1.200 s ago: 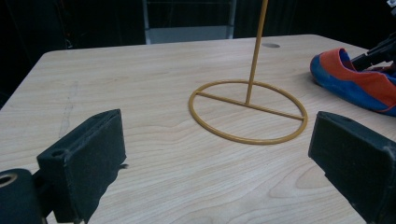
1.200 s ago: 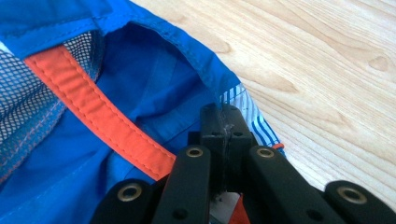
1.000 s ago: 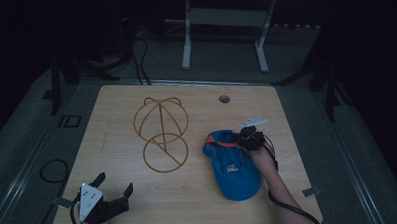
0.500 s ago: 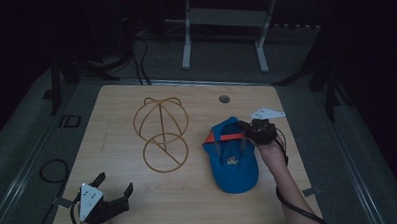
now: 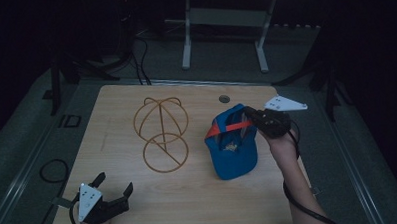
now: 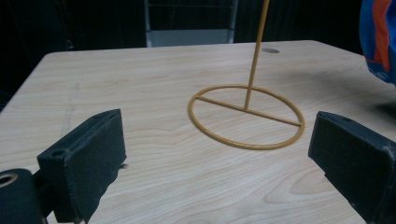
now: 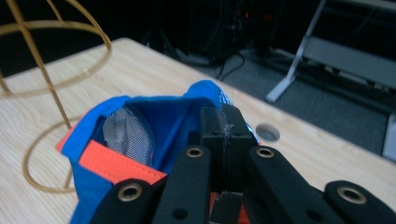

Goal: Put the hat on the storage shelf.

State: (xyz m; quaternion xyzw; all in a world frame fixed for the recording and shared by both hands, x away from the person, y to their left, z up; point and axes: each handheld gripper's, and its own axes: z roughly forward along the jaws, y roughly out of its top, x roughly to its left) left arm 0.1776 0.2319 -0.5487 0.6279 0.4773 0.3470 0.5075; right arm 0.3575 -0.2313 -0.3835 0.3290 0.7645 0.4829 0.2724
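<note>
Between the pinched jaws of the right gripper (image 5: 250, 117), at the table's right side, was the rim of a blue cap (image 5: 232, 150), which hung clear of the wood with its crown sagging downward and its orange strap (image 5: 228, 128) stretched across the opening. From the right gripper view the jaws were shut tight on the cap's edge (image 7: 205, 100), the mesh lining facing the camera. Leftward of the cap, across a stretch of bare table (image 5: 204, 197), stood the gold wire hat stand (image 5: 161, 127): a round base ring, an upright stem and a domed cage on top. That dome was the likely target, so the move ahead looked to be a carry to the left, keeping the cap high enough to come down over the cage. Nothing stood between them. Well apart, at the near left corner, the left gripper (image 5: 114, 195) rested with its jaws wide and nothing in them, pointed toward the stand's base ring (image 6: 246, 116); the right hand was plainly the nearer one.
</note>
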